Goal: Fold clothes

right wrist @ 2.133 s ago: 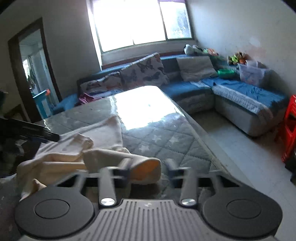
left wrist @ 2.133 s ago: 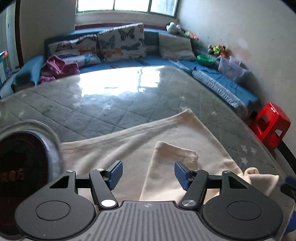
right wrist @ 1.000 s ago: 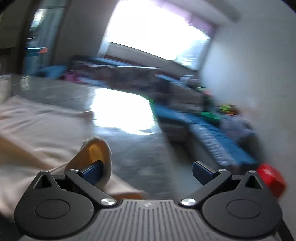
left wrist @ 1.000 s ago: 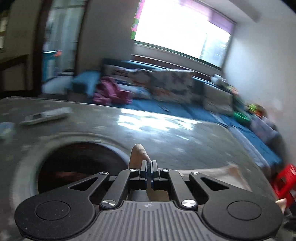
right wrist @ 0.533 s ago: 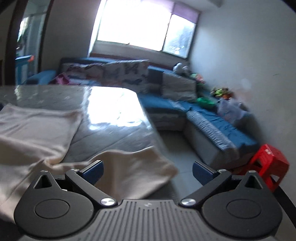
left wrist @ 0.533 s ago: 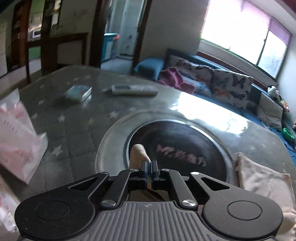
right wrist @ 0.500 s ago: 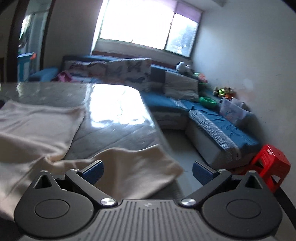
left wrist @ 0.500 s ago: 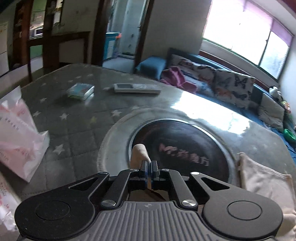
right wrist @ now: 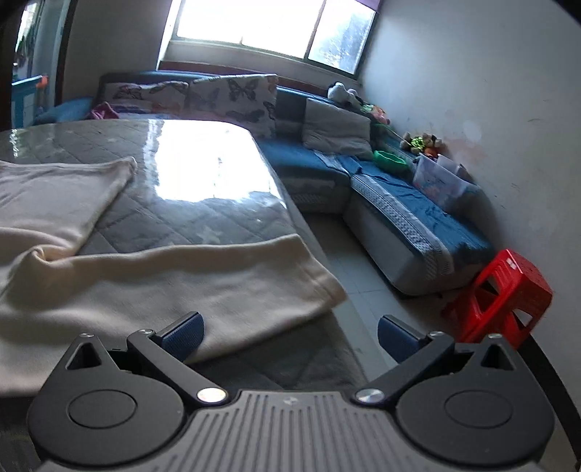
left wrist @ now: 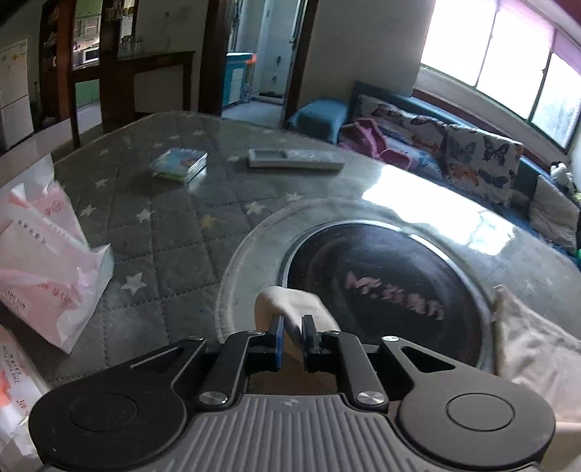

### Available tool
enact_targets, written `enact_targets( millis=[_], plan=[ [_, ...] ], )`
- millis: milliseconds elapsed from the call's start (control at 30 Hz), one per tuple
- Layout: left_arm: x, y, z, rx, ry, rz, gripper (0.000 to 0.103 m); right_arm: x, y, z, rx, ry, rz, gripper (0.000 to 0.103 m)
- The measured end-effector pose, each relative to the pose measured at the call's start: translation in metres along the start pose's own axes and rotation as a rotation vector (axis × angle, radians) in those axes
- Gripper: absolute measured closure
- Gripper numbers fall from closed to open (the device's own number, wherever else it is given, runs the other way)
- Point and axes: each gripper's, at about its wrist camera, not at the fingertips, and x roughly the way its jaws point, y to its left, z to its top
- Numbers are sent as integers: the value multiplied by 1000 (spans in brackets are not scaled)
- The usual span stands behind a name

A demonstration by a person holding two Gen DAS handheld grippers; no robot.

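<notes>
Cream garment (left wrist: 290, 308) cuff sits between the opening jaws of the left claw (left wrist: 292, 336), low centre; right claw (right wrist: 288, 336) gapes wide over the quilted worktop (right wrist: 203, 225), empty.

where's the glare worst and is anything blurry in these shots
Right wrist view: the window is blown out and its reflection whitens the table top; the cream garment up close is soft. Left wrist view: milder sheen on the table, edges bowed by the fisheye.
</notes>
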Motion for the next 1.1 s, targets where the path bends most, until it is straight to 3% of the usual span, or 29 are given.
enact_targets(
  millis=[33,133,267,533,700,867,1100],
  plan=[
    [-3,-5,1,13,-10,-6,74,-1,0,1,-7,1,-6,0],
    [-13,-23,6,52,-43,-38,64,-6,2,9,-23,-22,16,0],
    [-18,-51,9,99,-47,-119,64,-6,9,24,-26,-47,98,0],
    [13,-135,-3,259,59,-287,71,16,41,72,-45,-50,321,0],
    [43,-183,-7,376,116,-309,72,35,68,99,-135,-40,392,0],
    [74,-215,-6,483,141,-267,72,66,90,121,-201,-2,411,0],
    [101,-237,9,588,119,-236,72,117,108,143,-261,66,409,0]
  ],
)
